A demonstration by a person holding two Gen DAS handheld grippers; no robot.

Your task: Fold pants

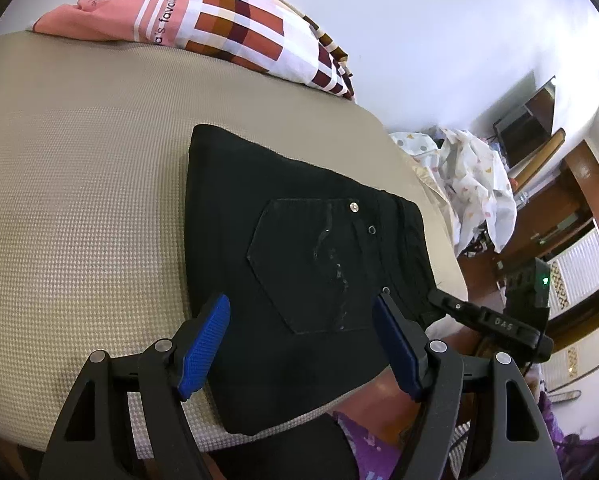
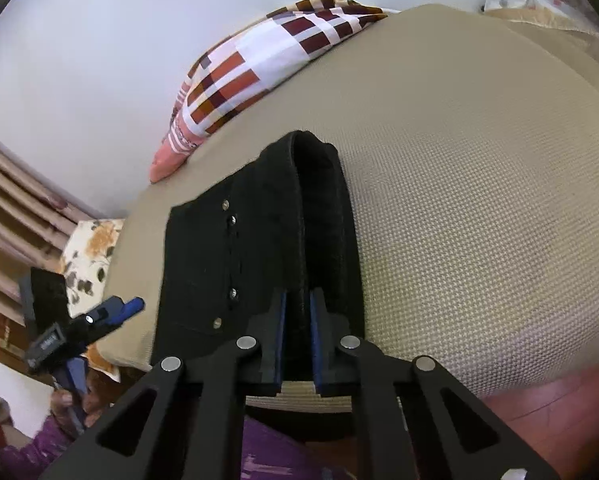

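Black pants (image 1: 299, 208) lie folded into a compact rectangle on the beige mattress (image 1: 79, 184), back pocket and rivets facing up. My left gripper (image 1: 301, 304) hovers open over the near half, its blue pads (image 1: 207, 344) straddling the pocket without touching cloth. In the right wrist view the pants (image 2: 203, 264) have a thick folded edge (image 2: 299, 216) standing up as a ridge, and my right gripper (image 2: 299, 320) is shut on that ridge near the mattress's front edge. The right gripper (image 1: 439, 300) also shows at the pants' right edge; the left gripper (image 2: 107, 340) appears at far left.
A checked red-and-white blanket with a pink cloth (image 1: 227, 24) lies along the far wall. A dotted white cloth pile (image 1: 475, 176) and wooden furniture (image 1: 571, 208) stand to the right. A flowered pillow (image 2: 91, 248) sits off the mattress corner. The person's purple clothing (image 1: 371, 448) is below.
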